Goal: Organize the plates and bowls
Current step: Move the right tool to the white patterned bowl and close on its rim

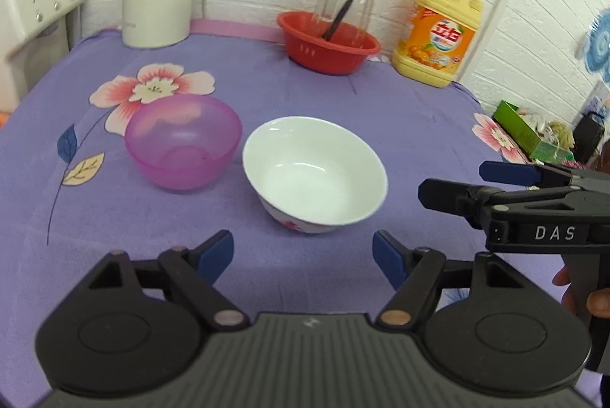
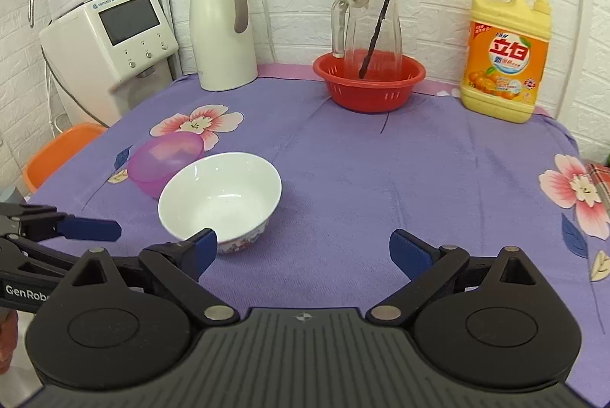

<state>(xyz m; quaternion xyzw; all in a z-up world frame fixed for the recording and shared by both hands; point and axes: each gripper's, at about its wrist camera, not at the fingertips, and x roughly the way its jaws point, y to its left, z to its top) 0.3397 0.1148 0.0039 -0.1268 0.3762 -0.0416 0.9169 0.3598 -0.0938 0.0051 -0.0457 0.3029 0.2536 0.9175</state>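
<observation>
A white bowl (image 1: 314, 172) with a flower pattern on its outside stands upright on the purple flowered tablecloth (image 1: 381, 111). A translucent pink bowl (image 1: 183, 139) stands just left of it, a small gap between them. My left gripper (image 1: 303, 257) is open and empty, just short of the white bowl. My right gripper (image 2: 303, 250) is open and empty, to the right of the white bowl (image 2: 219, 196), its left fingertip (image 2: 206, 248) close to the bowl's near side. The pink bowl (image 2: 164, 162) sits behind the white one there.
At the back stand a white thermos jug (image 2: 223, 31), a red colander (image 2: 368, 80) holding a glass pitcher (image 2: 371, 17) with a dark stick, and a yellow detergent bottle (image 2: 503, 53). A white water dispenser (image 2: 110, 42) stands off the left edge. An orange stool (image 2: 57, 156) is below it.
</observation>
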